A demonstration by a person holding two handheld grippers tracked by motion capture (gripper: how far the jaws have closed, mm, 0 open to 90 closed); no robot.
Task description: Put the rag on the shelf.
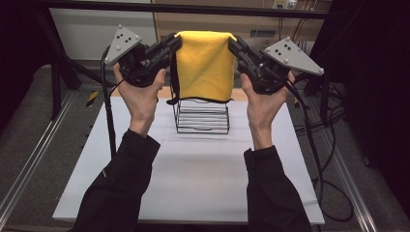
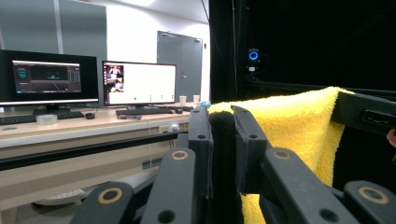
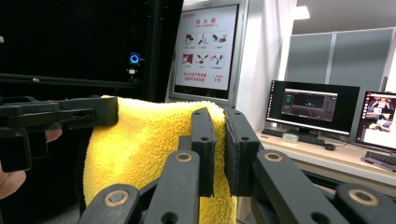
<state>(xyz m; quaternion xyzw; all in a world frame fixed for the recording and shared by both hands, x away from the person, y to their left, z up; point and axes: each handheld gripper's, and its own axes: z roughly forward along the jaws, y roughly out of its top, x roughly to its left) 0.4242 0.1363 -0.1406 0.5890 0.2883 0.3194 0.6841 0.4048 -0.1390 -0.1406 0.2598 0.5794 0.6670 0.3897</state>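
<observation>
A yellow towel (image 1: 205, 65) hangs stretched in the air between my two grippers, above a black wire rack (image 1: 201, 116) on the white table top (image 1: 203, 174). My left gripper (image 1: 175, 42) is shut on the towel's upper left corner. My right gripper (image 1: 233, 42) is shut on the upper right corner. In the left gripper view the jaws pinch the towel (image 2: 285, 121) at its dark-edged corner, left gripper (image 2: 220, 122), with the other gripper's jaw far right. In the right gripper view the jaws clamp the towel (image 3: 144, 135), right gripper (image 3: 218, 133). The towel's lower edge hangs just over the rack's top.
A desk with monitors (image 2: 139, 83) and a keyboard stands beyond the table. A wall poster (image 3: 206, 46) hangs behind. Black frame bars (image 1: 193, 8) run overhead, metal rails flank the table, and cables (image 1: 319, 159) trail on the right side.
</observation>
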